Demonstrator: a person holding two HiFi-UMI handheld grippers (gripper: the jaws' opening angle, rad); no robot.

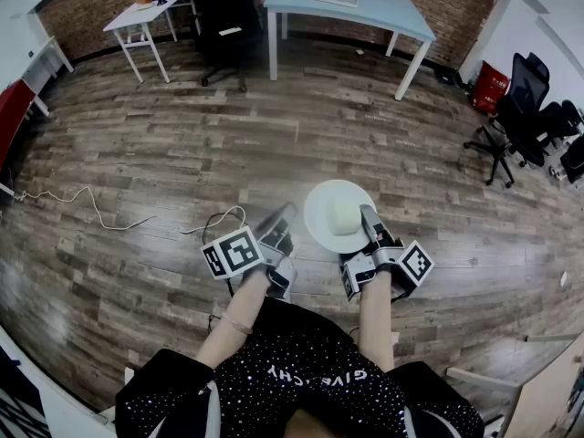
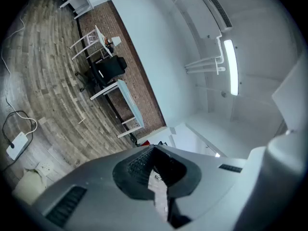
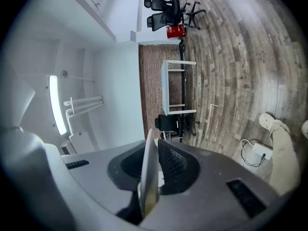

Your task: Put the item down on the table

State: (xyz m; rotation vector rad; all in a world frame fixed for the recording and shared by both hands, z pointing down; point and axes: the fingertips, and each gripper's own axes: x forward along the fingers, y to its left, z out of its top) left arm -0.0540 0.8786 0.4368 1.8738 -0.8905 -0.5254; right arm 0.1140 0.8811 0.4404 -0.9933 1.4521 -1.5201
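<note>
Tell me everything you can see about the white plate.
The white plate is round, smooth and plain, with a pale lump at its middle. It hangs face-up above the wooden floor. The right gripper pinches its right rim; in that gripper's view the thin rim stands edge-on between the closed jaws.
</note>
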